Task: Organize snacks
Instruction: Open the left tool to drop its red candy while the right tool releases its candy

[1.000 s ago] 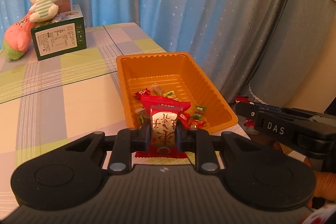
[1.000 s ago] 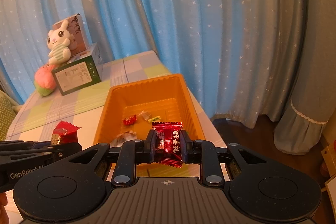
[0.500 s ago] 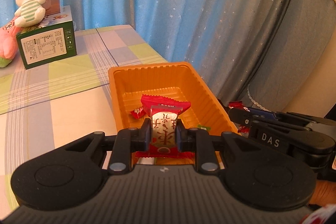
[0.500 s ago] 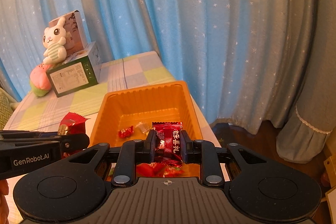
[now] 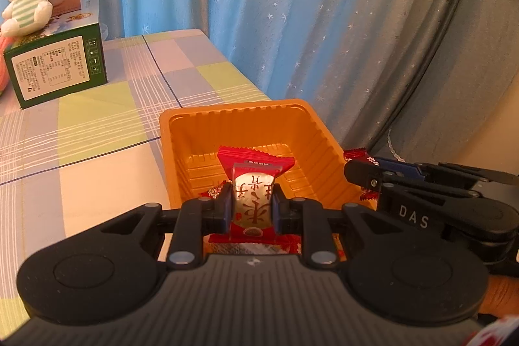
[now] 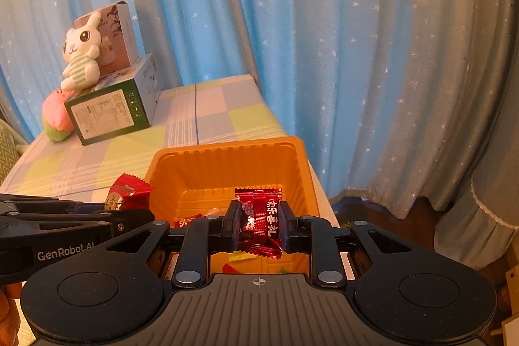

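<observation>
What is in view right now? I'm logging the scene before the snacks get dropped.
Tray: one, orange, near table edge, loose candies inside.
Silver-red snack: one, in left gripper.
Dark red snack: one, in right gripper.
Table: one, pastel checked cloth.
Green box: one, far corner.
Plush rabbit: one, white, on the box.
Pink plush: one, beside the box.
Curtains: blue, starred, behind.
Left gripper: black, jaws shut on its snack.
Right gripper: black, likewise.

Orange tray [image 5: 238,132] open above, box [image 5: 56,68] well apart
</observation>
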`<state>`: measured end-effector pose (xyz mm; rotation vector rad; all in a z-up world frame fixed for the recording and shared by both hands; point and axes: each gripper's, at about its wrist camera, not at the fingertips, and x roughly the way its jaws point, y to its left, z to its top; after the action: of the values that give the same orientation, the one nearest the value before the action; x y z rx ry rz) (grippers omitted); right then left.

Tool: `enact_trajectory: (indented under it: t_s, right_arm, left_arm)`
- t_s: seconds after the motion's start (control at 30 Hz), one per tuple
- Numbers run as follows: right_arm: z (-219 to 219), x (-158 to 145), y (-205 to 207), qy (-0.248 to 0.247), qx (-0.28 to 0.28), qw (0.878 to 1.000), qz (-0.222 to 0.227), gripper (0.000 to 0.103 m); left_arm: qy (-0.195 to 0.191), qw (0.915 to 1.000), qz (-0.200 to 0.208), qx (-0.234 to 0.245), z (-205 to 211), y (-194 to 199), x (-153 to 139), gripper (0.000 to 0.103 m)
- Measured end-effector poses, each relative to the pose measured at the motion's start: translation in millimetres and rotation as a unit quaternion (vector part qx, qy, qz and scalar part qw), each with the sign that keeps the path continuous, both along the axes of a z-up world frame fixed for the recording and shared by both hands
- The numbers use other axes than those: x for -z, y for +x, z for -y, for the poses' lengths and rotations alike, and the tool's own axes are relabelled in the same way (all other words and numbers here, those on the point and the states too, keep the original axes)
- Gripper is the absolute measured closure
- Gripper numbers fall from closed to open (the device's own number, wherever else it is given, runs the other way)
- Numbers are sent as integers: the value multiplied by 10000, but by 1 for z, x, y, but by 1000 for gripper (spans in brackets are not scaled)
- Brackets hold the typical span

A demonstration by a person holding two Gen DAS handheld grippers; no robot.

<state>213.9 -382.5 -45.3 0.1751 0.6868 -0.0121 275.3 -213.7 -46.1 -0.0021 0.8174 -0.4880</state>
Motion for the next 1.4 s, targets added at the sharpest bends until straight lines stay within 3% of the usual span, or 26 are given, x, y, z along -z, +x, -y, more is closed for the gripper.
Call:
enact_trajectory:
  t_s: [0.77, 0.83, 0.87, 0.9, 1.4]
  right_arm:
    - [5, 19, 22, 67, 26, 9998, -210, 79]
    - [6, 20, 22, 76, 25, 9997, -218, 79]
    - [6, 20, 22, 80, 26, 9997, -220, 79]
    - [6, 19, 22, 83, 27, 9997, -220, 79]
    - [6, 15, 18, 180, 24, 9996, -197, 79]
  left_arm:
    - [51, 9999, -152, 22, 12, 22, 17, 82]
    - [110, 9999, -110, 42, 15, 23, 18, 75]
    - [169, 9998, -87, 34, 16, 23, 18, 62]
    - [203, 9998, -52, 48, 16, 22, 18, 59]
    - [307, 9995, 19, 26, -5, 8, 12, 59]
